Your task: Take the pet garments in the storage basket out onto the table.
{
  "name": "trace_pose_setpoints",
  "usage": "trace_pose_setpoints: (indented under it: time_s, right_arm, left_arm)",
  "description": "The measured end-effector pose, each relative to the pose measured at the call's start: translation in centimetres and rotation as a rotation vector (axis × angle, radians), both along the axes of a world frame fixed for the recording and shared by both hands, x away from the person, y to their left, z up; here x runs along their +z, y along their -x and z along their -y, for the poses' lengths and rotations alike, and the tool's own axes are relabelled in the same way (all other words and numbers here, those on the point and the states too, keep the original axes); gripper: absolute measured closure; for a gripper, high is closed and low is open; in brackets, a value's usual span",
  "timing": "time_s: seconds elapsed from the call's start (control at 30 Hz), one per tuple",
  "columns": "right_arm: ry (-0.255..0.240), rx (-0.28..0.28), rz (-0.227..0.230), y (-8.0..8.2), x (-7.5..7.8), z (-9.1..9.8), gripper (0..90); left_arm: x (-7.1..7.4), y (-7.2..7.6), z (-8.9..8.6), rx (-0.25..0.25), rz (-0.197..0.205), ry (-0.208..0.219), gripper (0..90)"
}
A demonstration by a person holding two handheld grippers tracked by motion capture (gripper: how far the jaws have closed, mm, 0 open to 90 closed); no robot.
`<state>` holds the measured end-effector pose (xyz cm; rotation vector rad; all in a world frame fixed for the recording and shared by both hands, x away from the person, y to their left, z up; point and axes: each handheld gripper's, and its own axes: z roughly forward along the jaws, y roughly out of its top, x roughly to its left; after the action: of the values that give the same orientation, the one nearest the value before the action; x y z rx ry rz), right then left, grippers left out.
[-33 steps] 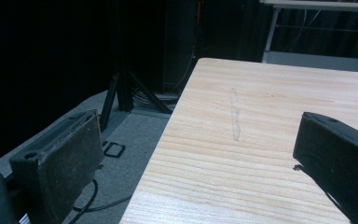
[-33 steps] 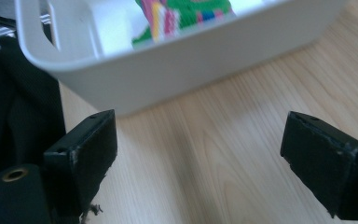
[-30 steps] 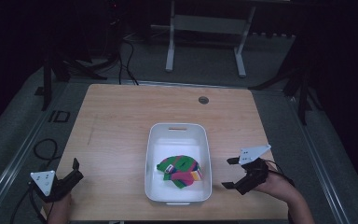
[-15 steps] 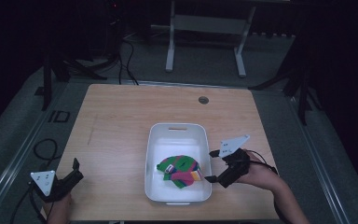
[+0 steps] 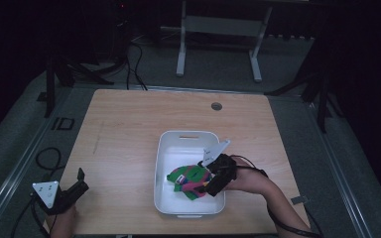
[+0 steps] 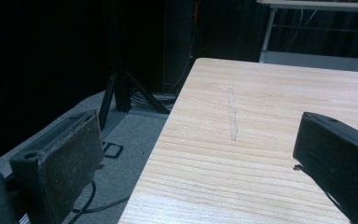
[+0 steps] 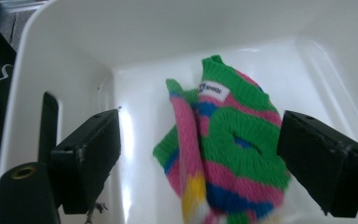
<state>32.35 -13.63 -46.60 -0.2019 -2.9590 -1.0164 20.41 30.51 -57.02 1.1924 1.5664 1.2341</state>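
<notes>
Tub walls hem tongs; table elsewhere seemingly open.

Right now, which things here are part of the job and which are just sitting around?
In the job:
knitted garment
white bin
right gripper, open over the garment

Lying about:
left gripper, open and idle at the table edge

A wooden table has a round grommet near its far edge. Behind stands a grey metal stand; cables lie on the floor
</notes>
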Motion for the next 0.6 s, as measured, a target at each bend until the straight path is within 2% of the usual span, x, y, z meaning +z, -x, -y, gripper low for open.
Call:
trace_pose_setpoints:
  time_s: [0.1,0.13,0.17,0.2,0.23,0.33,0.4,0.47,0.53,0.6]
  right_arm:
    - [0.024,0.019,0.004,-0.2,-0.4,-1.2,13.7]
    - [0.049,0.046,0.031,-0.2,-0.7,-2.0,15.9]
    - [0.049,0.046,0.031,-0.2,-0.7,-2.0,15.9]
    - [0.064,0.068,0.061,-0.1,-0.8,-2.4,15.5]
    - [0.083,0.087,0.064,0.0,-1.1,-3.2,15.5]
    - [0.109,0.09,0.057,-0.2,-1.5,-4.0,16.1]
    - [0.15,0.093,0.063,-0.2,-1.7,-4.9,16.6]
    - [0.155,0.092,0.062,-0.3,-1.8,-5.1,18.1]
    - [0.191,0.089,0.06,-0.3,-2.2,-5.7,18.5]
    - [0.246,0.091,0.053,-0.3,-2.7,-6.3,18.6]
  left_arm:
    - [0.0,0.0,0.0,-0.002,-0.001,-0.002,1.9]
    - [0.0,0.0,0.0,-0.001,-0.001,-0.003,1.9]
    - [0.0,0.0,0.0,-0.001,0.001,-0.001,1.9]
    - [0.0,0.0,0.0,-0.002,-0.001,-0.002,1.9]
    - [0.0,0.0,0.0,-0.003,-0.001,-0.002,1.9]
    - [0.0,0.0,0.0,-0.002,0.001,-0.001,1.9]
    - [0.0,0.0,0.0,-0.003,0.001,0.0,1.9]
    - [0.0,0.0,0.0,-0.004,0.0,-0.002,1.9]
    - [0.0,0.0,0.0,-0.004,0.0,-0.002,1.9]
    - [0.0,0.0,0.0,-0.004,0.002,-0.001,1.9]
